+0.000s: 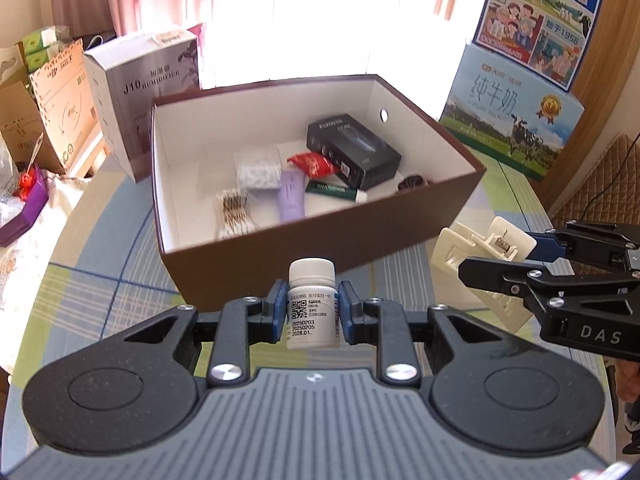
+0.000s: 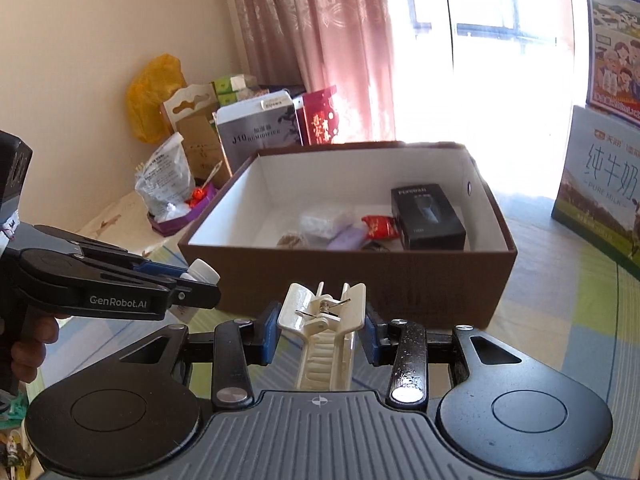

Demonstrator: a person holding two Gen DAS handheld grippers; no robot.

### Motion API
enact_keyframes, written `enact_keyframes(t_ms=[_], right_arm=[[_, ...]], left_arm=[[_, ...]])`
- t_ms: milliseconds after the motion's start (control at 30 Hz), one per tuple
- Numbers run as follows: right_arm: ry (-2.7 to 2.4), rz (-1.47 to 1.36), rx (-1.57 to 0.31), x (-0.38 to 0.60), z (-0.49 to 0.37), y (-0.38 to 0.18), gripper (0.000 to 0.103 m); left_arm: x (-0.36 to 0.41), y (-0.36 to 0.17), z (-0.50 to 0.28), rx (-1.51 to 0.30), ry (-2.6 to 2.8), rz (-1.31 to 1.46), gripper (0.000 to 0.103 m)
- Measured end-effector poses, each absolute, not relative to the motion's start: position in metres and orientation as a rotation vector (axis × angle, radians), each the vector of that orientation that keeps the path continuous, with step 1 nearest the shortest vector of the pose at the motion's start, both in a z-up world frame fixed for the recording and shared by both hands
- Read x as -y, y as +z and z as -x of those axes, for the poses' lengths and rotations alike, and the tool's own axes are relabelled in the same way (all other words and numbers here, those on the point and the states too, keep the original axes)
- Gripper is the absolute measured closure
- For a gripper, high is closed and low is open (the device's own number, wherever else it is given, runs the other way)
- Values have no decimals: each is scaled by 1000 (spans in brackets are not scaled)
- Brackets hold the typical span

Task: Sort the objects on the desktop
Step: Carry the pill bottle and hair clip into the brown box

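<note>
My left gripper [image 1: 313,314] is shut on a white pill bottle [image 1: 311,304] held upright, just short of the brown box [image 1: 304,236]. My right gripper [image 2: 322,334] is shut on a cream hair claw clip [image 2: 324,334], also in front of the brown box [image 2: 360,276]. In the left wrist view the right gripper [image 1: 516,256] shows at the right edge with the clip [image 1: 476,248]. The right wrist view has the left gripper [image 2: 192,284] at the left with the bottle [image 2: 202,274]. Inside the box lie a black carton [image 1: 354,152], a red packet [image 1: 314,164], a lilac tube [image 1: 292,194] and a green tube [image 1: 336,191].
A grey humidifier carton [image 1: 140,96] stands behind the box at the left, milk cartons [image 1: 516,120] at the back right. Cardboard boxes and bags [image 2: 168,176] crowd the left side. The table has a blue and green checked cloth [image 1: 100,280]. A hand [image 2: 28,344] holds the left gripper.
</note>
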State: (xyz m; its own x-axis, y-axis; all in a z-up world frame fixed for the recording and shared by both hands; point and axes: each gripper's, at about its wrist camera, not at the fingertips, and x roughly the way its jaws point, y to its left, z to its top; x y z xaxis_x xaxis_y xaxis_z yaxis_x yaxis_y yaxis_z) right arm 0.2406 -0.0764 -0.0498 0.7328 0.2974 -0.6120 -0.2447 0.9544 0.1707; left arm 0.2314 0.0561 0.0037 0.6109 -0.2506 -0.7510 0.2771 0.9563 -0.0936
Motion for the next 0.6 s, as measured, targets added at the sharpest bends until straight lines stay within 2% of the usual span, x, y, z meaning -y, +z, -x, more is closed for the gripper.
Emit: enact_keyframes(t_ms=[100,133,600], right_arm=[[315,-87,-666,77,-250,-42,65],[322,-86,-658,77,-255,-38,72],[323,-76,-604,77,-310,-23,72]], left_arm=[[-57,9,-240,-844,-302,-33,81],[-58,11,-243,-840,-299,-33,81],[-65,24,-291,-800,-272,-18,81]])
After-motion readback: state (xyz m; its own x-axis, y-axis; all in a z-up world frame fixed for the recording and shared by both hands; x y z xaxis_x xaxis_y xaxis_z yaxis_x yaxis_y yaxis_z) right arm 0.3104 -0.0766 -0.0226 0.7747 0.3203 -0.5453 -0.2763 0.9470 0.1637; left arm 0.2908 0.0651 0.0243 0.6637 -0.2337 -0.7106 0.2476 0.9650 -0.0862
